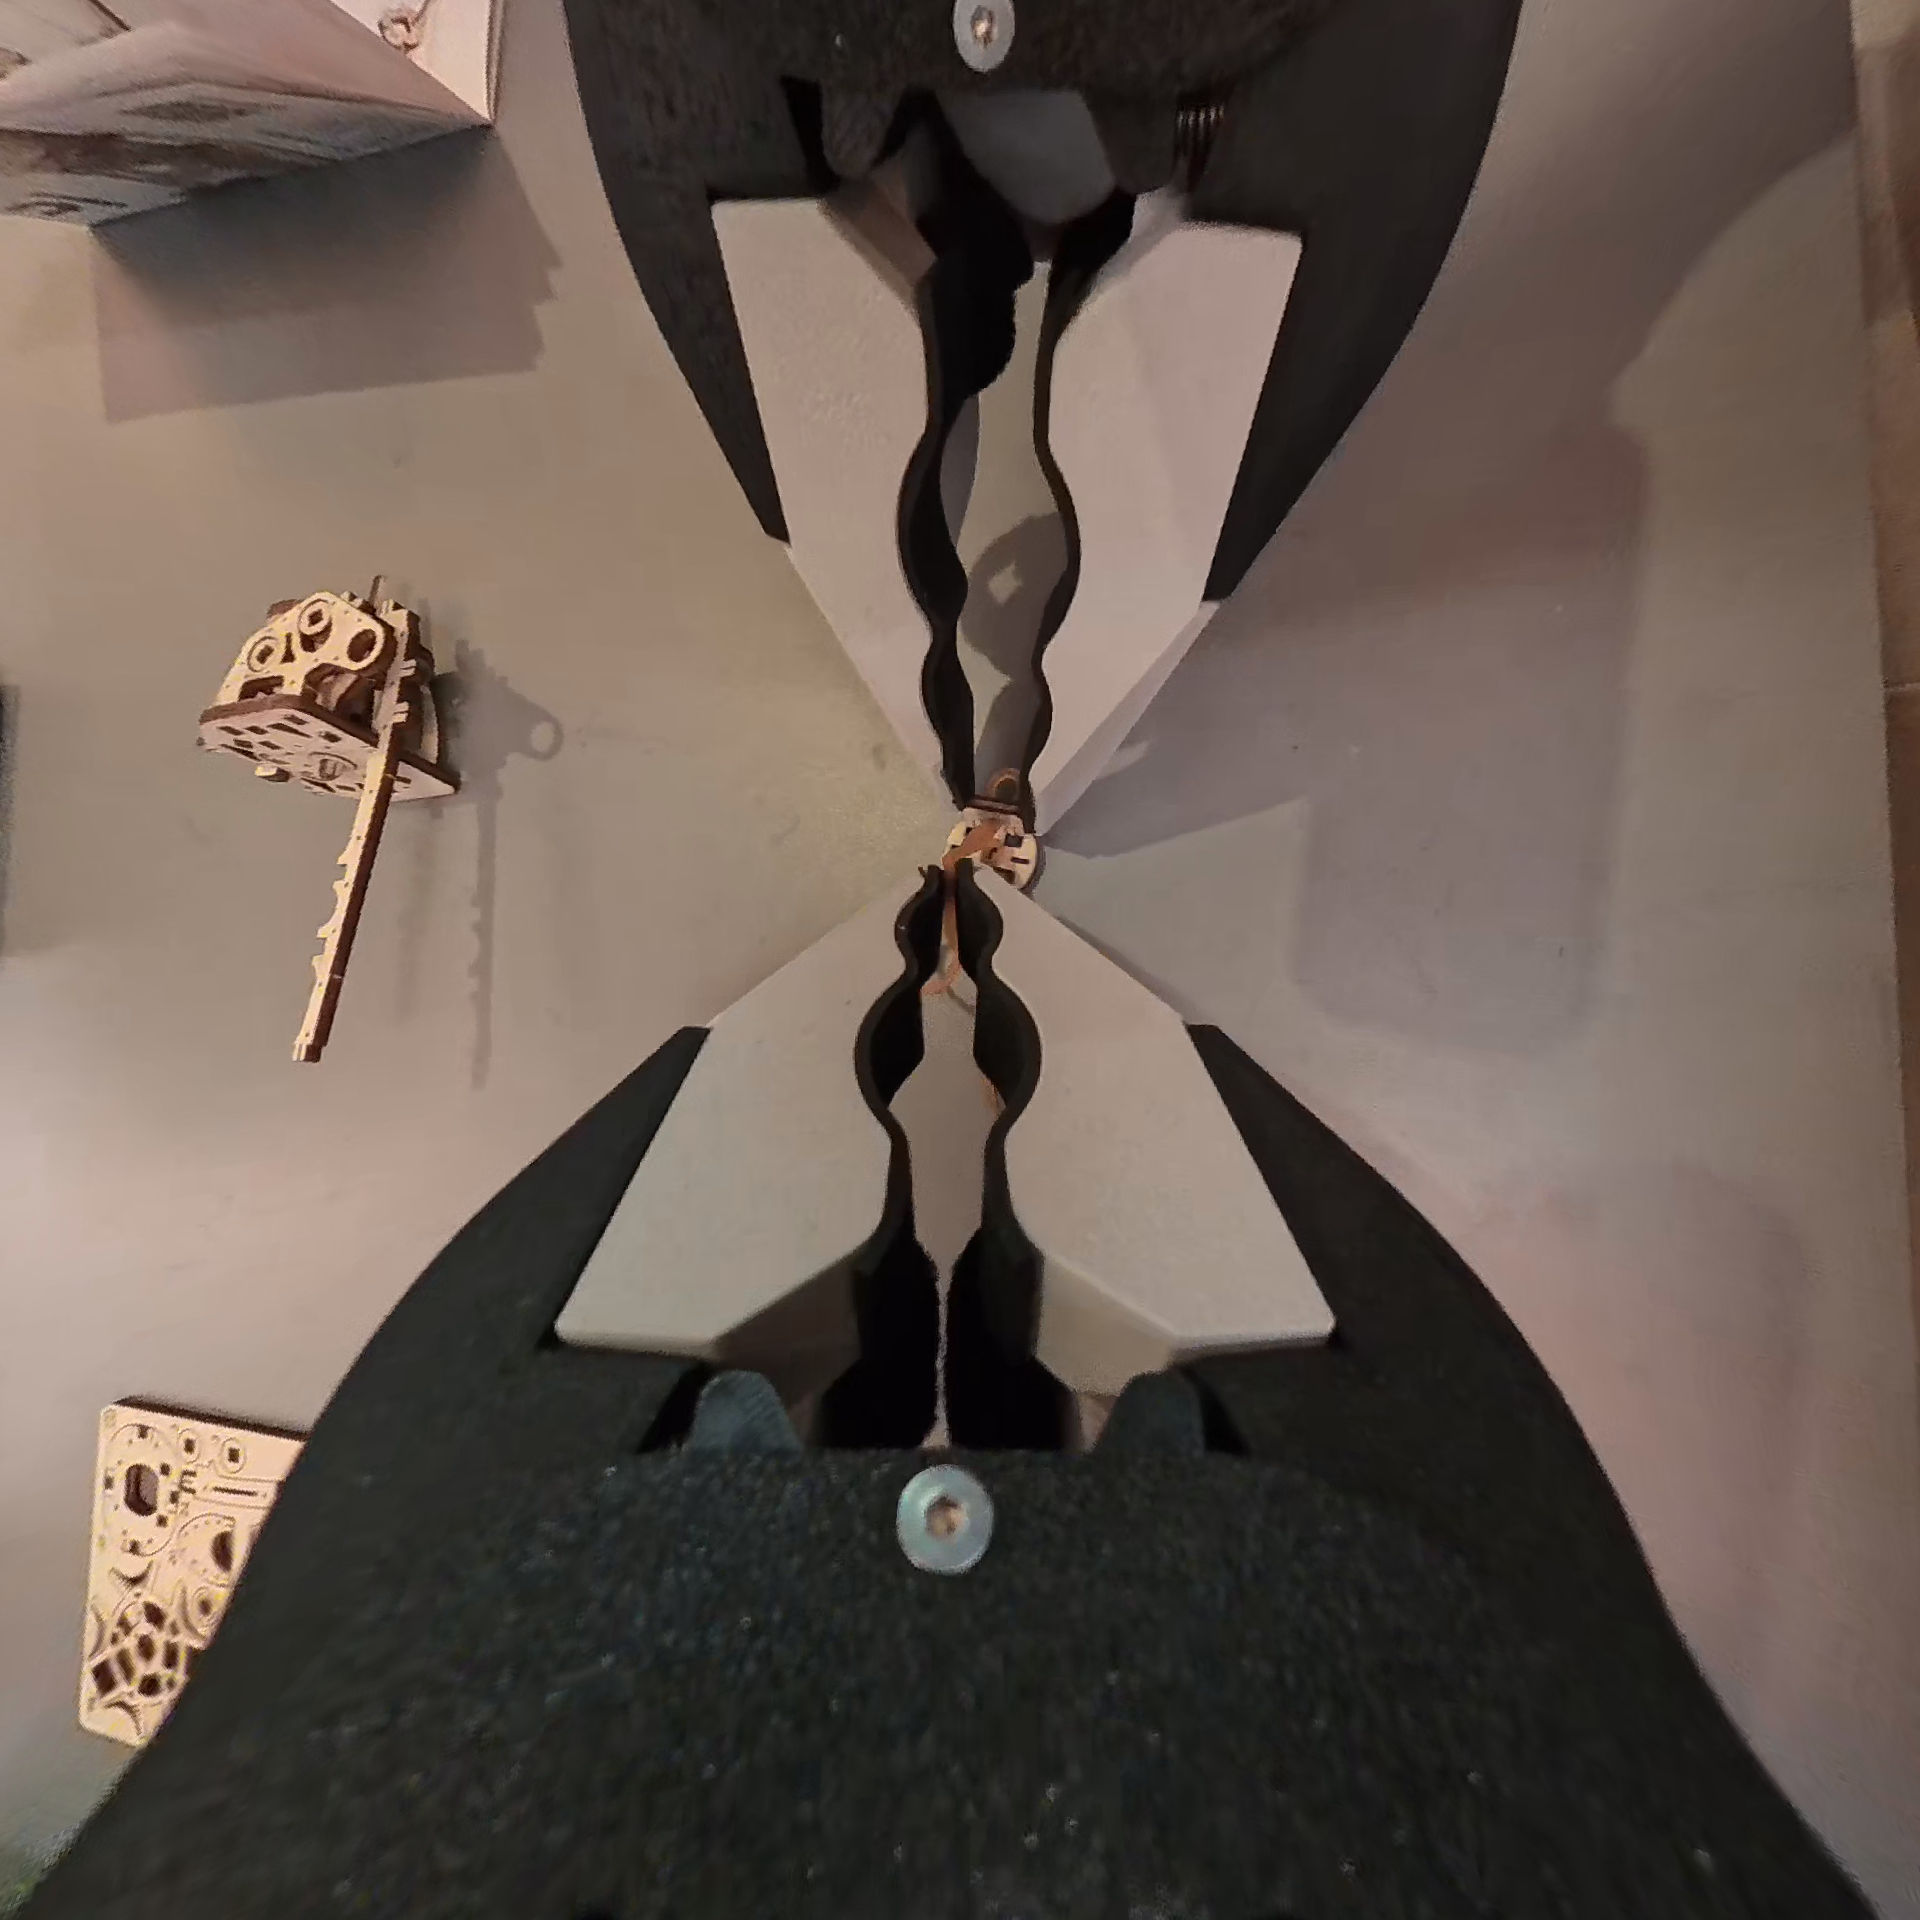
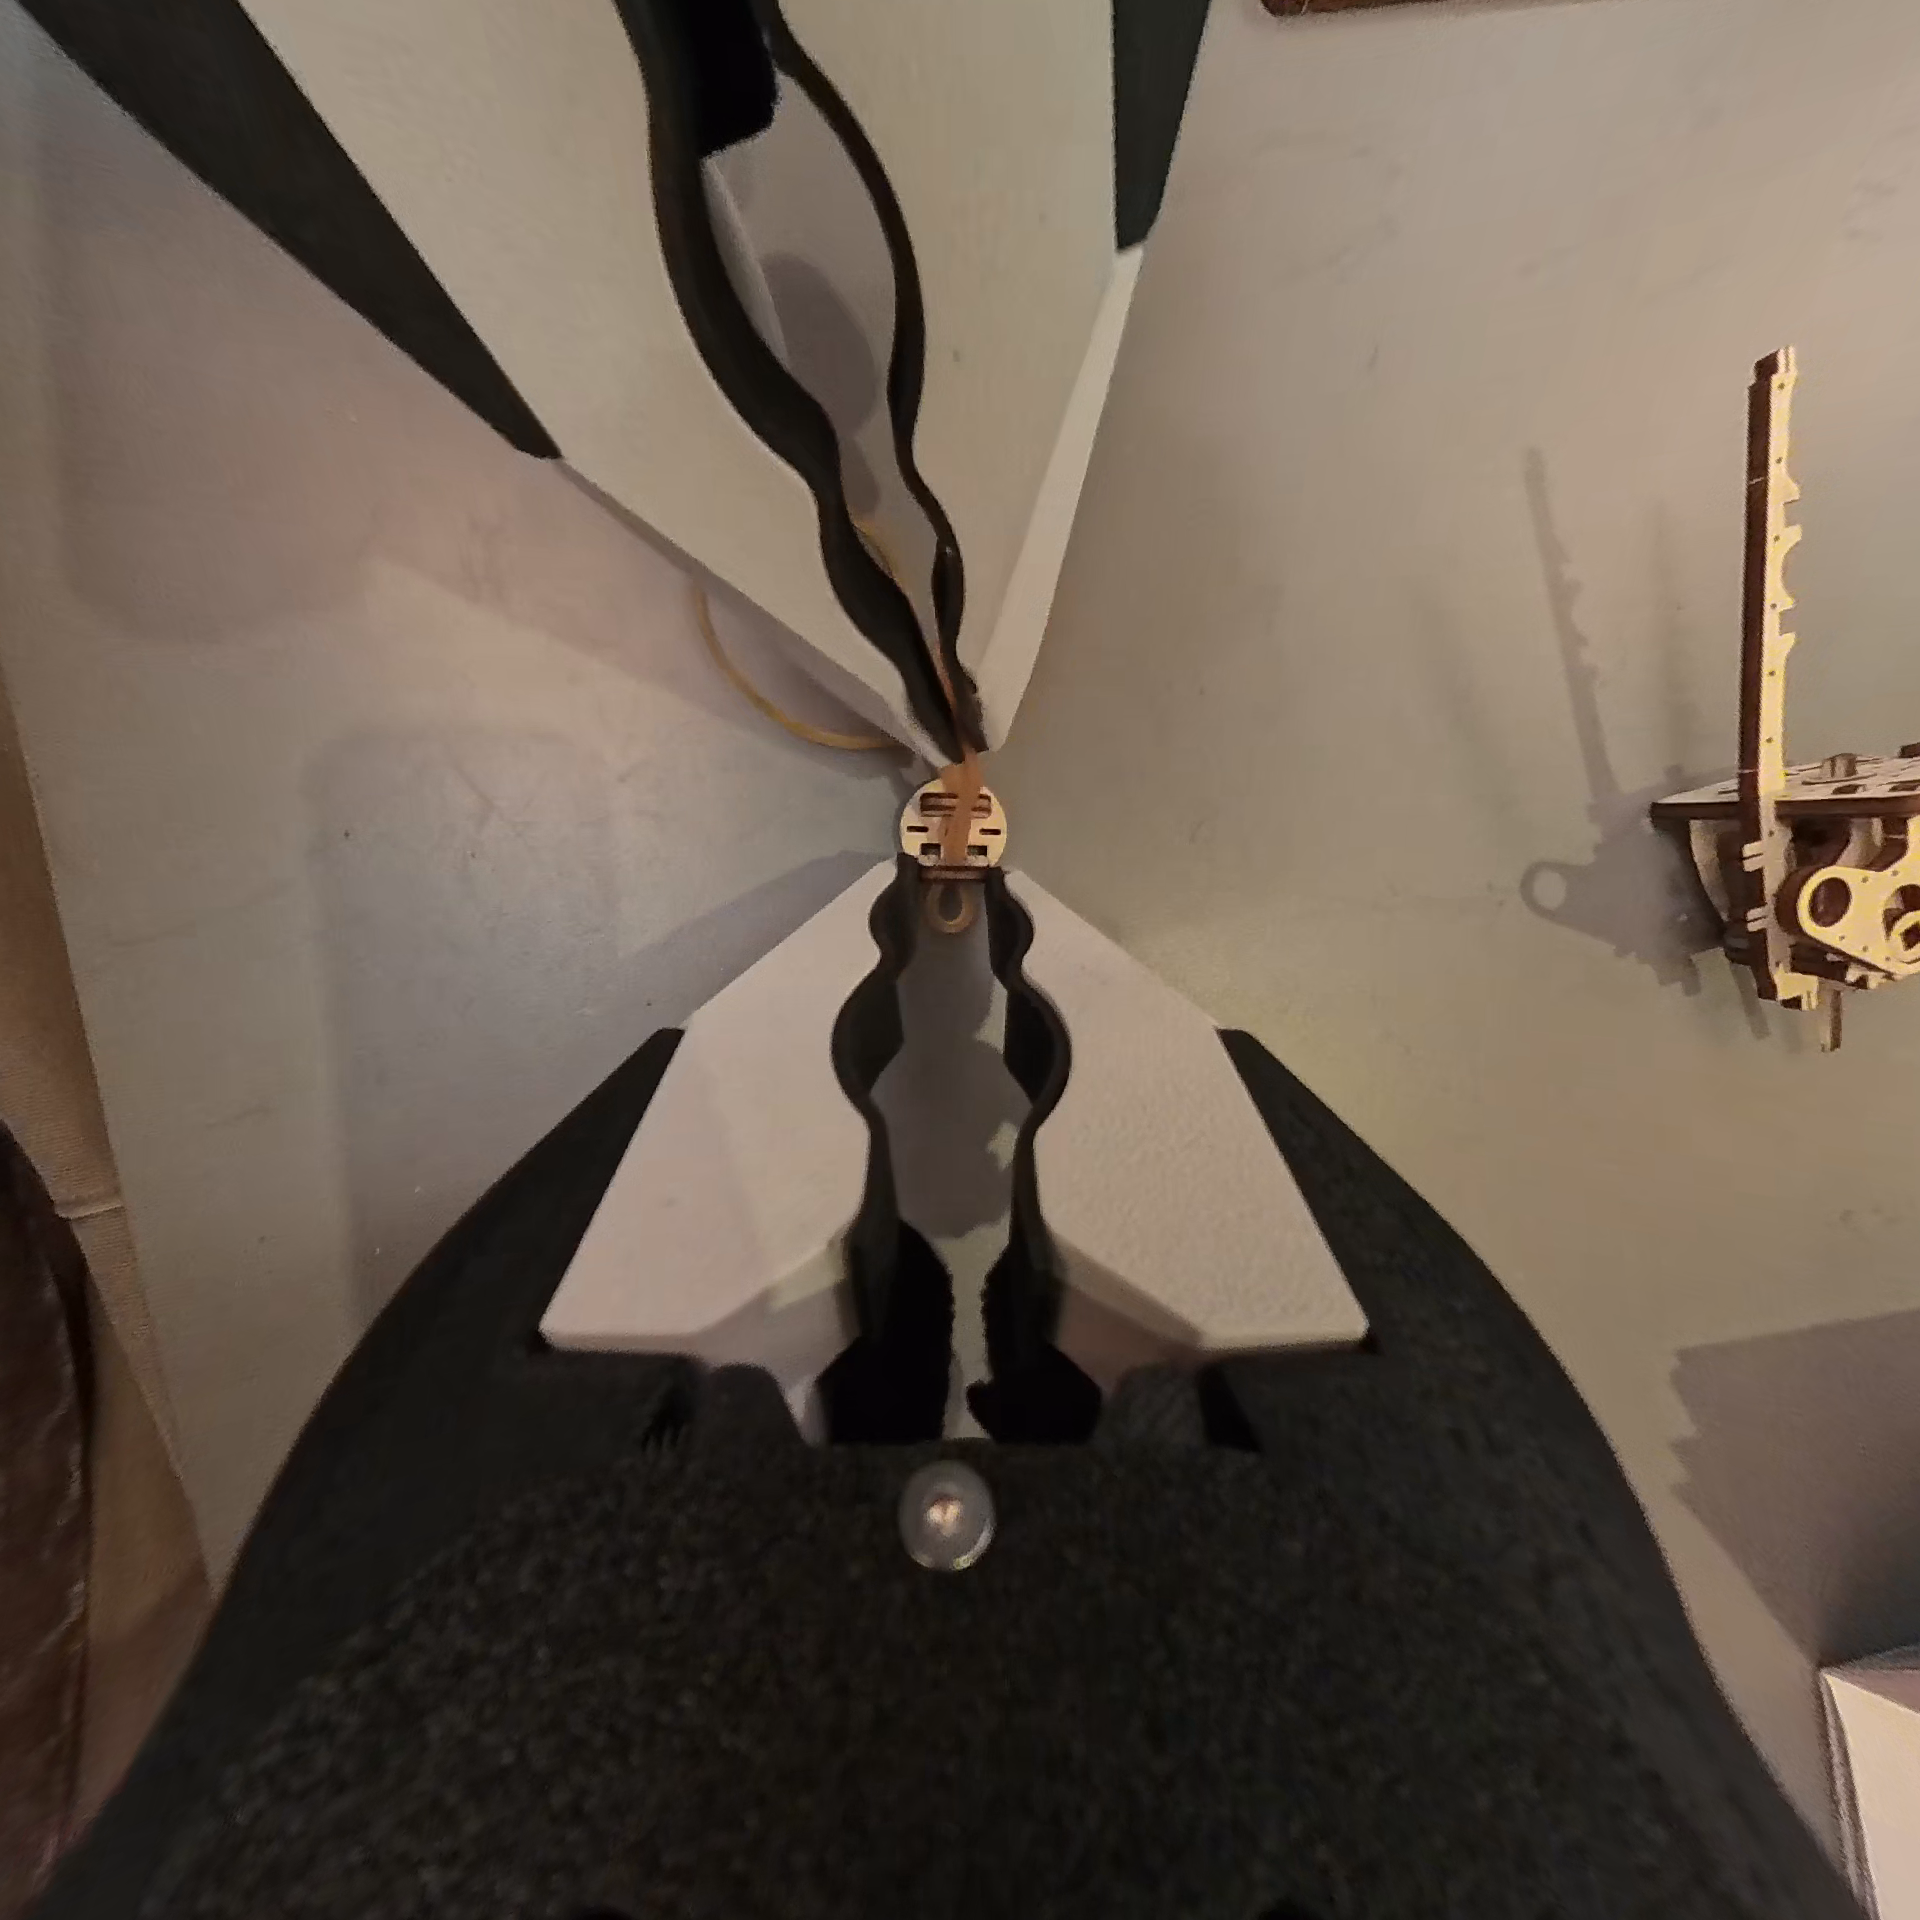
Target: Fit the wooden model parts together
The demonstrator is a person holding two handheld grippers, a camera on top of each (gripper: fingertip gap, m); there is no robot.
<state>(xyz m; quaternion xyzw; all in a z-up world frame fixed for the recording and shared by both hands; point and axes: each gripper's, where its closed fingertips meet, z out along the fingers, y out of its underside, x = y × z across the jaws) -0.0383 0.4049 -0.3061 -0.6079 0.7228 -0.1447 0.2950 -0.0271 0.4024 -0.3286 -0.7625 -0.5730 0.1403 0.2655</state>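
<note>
My two grippers meet tip to tip over a pale table. My right gripper is shut on a small round slotted wooden part. In the left wrist view the right gripper comes down from the top, with the wooden part at its tips. My left gripper is shut on a tan rubber band. In the right wrist view the left gripper comes from above. There the rubber band loops out behind it, and a strand lies across the round part's face.
A partly built wooden model with a long toothed bar stands on the table to the left; in the right wrist view the model is at the right. A cut wooden sheet lies at lower left. A paper booklet lies at upper left. A white box is at lower right. Only a small space, under 4 cm, lies between the two pairs of fingers.
</note>
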